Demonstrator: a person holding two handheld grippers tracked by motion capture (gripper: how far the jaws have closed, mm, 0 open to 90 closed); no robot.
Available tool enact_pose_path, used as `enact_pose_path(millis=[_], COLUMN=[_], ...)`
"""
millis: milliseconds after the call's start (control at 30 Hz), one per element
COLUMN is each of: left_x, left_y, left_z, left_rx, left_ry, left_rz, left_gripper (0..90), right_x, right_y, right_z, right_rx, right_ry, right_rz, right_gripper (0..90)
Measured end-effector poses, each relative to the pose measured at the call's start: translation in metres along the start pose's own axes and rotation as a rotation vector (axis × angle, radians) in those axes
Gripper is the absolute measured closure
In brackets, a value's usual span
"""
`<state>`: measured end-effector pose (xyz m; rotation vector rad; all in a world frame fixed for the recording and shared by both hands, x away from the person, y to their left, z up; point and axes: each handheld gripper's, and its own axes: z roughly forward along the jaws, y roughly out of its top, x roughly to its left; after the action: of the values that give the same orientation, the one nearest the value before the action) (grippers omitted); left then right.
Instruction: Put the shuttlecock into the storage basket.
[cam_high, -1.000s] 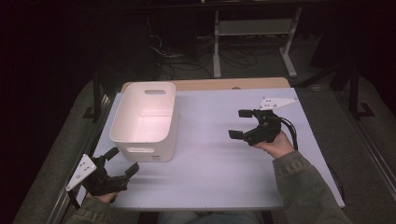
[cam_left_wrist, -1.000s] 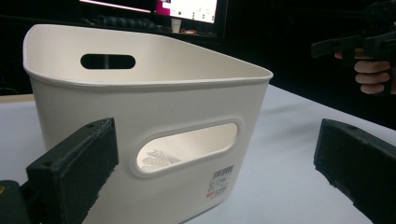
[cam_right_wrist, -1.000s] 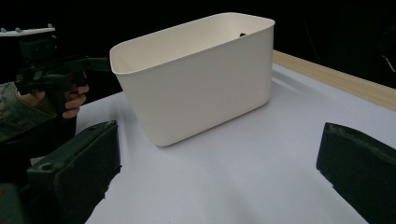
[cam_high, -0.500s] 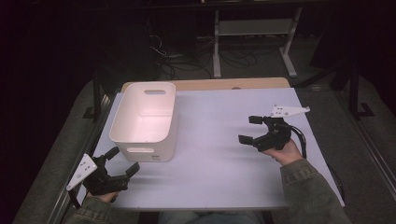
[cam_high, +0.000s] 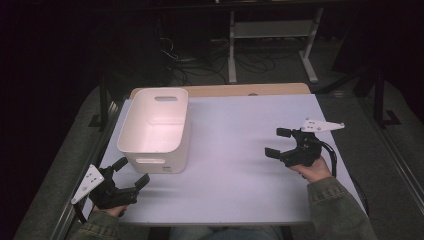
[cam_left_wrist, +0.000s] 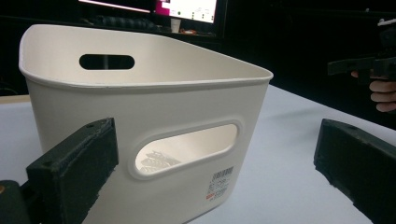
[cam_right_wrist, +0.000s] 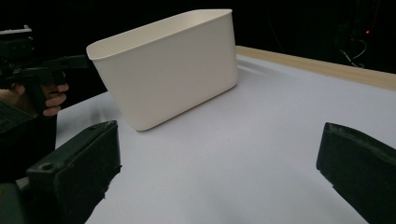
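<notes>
White plastic bin (cam_high: 156, 129) sits at worktop's left edge, looks light, stiff, slick-walled. Best grip prob. rim or near handle slot (cam_left_wrist: 187, 150). Left gripper (cam_high: 131, 175) just beside it, right gripper (cam_high: 280, 142) well apart; both w/ jaws spread, empty.

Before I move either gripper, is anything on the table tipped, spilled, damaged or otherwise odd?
Nothing stands out. The white bin stands upright on the table, undamaged, with no spill around it. The left gripper and the right gripper are both open and hold nothing.
</notes>
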<state>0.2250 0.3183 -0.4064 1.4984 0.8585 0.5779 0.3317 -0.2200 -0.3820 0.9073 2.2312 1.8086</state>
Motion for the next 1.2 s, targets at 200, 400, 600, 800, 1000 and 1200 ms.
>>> enact_pose_path(millis=[200,400,600,800,1000,1200], left_x=[0.0,0.0,0.001,0.001,0.001,0.0], left_y=[0.0,0.0,0.0,0.0,0.0,0.0], left_z=[0.0,0.0,-0.001,-0.001,-0.001,-0.001], left_rx=[0.001,0.002,0.009,0.004,0.005,-0.002], left_ry=[-0.001,0.001,0.0,-0.003,-0.001,-0.004], left_rz=[0.003,0.003,0.011,0.005,0.003,-0.004], left_gripper=[0.0,0.0,0.0,0.0,0.0,0.0], right_x=[-0.001,-0.003,-0.002,0.001,0.004,0.006], right_y=[-0.006,-0.015,-0.021,-0.028,-0.035,-0.041], right_z=[-0.007,-0.013,-0.021,-0.026,-0.032,-0.038], right_rx=[-0.011,-0.011,-0.021,-0.019,-0.029,-0.013], right_ry=[-0.032,-0.054,-0.078,-0.094,-0.119,-0.159], right_rz=[-0.015,-0.013,-0.016,-0.028,-0.04,-0.059], right_gripper=[0.0,0.0,0.0,0.0,0.0,0.0])
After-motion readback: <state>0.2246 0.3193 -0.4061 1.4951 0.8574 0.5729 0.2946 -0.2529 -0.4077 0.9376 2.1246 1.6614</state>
